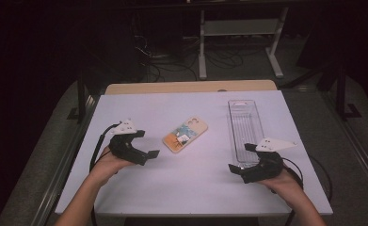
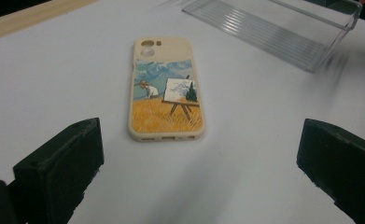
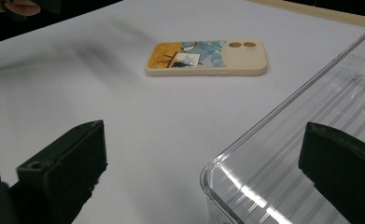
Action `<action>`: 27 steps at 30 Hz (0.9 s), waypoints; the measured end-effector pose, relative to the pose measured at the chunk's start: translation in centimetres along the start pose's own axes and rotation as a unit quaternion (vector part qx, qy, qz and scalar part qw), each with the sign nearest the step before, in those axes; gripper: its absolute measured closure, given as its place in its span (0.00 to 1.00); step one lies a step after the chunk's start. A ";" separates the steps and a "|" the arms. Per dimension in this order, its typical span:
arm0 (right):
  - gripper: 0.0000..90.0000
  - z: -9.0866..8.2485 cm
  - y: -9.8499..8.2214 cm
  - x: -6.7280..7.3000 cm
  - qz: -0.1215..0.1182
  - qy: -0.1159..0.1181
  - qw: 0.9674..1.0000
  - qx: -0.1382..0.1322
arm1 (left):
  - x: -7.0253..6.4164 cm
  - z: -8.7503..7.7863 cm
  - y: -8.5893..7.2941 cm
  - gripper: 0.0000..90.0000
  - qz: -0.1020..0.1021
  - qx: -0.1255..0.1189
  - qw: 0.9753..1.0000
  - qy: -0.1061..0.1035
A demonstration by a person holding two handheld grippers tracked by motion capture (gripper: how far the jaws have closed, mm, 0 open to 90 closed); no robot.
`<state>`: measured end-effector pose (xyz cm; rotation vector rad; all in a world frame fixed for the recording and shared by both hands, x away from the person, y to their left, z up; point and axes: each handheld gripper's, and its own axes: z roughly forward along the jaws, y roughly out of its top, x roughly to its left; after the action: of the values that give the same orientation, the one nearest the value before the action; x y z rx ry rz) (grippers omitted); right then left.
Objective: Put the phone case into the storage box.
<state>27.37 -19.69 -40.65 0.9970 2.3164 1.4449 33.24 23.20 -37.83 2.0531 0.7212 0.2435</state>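
Your white surface (image 1: pixel 196 183) sits in a dark room; behind it, tangled cables (image 1: pixel 172 61) and a white frame (image 1: pixel 240 28).

No text, label, brand, number or sign can be read anywhere; the phone case (image 2: pixel 167 91) carries only a painted picture of a figure at an easel in a yellow field under a blue sky, with no lettering on it, and the clear plastic tray (image 1: pixel 245 129) and the white table (image 1: pixel 181 188) bear no readable markings
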 end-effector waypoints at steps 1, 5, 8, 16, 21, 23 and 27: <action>0.01 0.0 0.0 0.0 -0.001 0.000 1.000 -0.001 | 0.0 0.0 0.1 0.00 -0.002 0.000 1.000 0.001; 0.01 0.0 0.0 0.0 0.001 0.000 1.000 -0.001 | 0.2 0.2 0.6 0.00 -0.002 -0.002 1.000 0.004; 0.01 0.0 0.0 0.0 0.002 0.001 1.000 -0.002 | 0.3 0.3 0.9 0.00 -0.001 -0.002 1.000 0.007; 0.01 -0.1 0.0 0.0 0.004 0.001 1.000 0.000 | 1.0 1.0 2.2 0.00 0.006 -0.009 1.000 0.008; 0.01 -0.1 0.0 -0.1 0.003 0.000 1.000 0.000 | 1.2 1.7 2.9 0.00 0.002 -0.012 1.000 0.011; 0.01 -0.1 0.0 -0.1 0.003 0.001 1.000 -0.001 | 1.3 1.9 3.2 0.00 0.004 -0.012 1.000 0.012; 0.01 -0.1 0.0 -0.1 0.004 0.001 1.000 0.000 | 1.4 2.4 3.8 0.00 0.006 -0.016 1.000 0.009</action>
<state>27.38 -19.78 -40.62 1.0055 2.3154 1.4491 36.95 20.79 -36.15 2.0285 0.7123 0.2781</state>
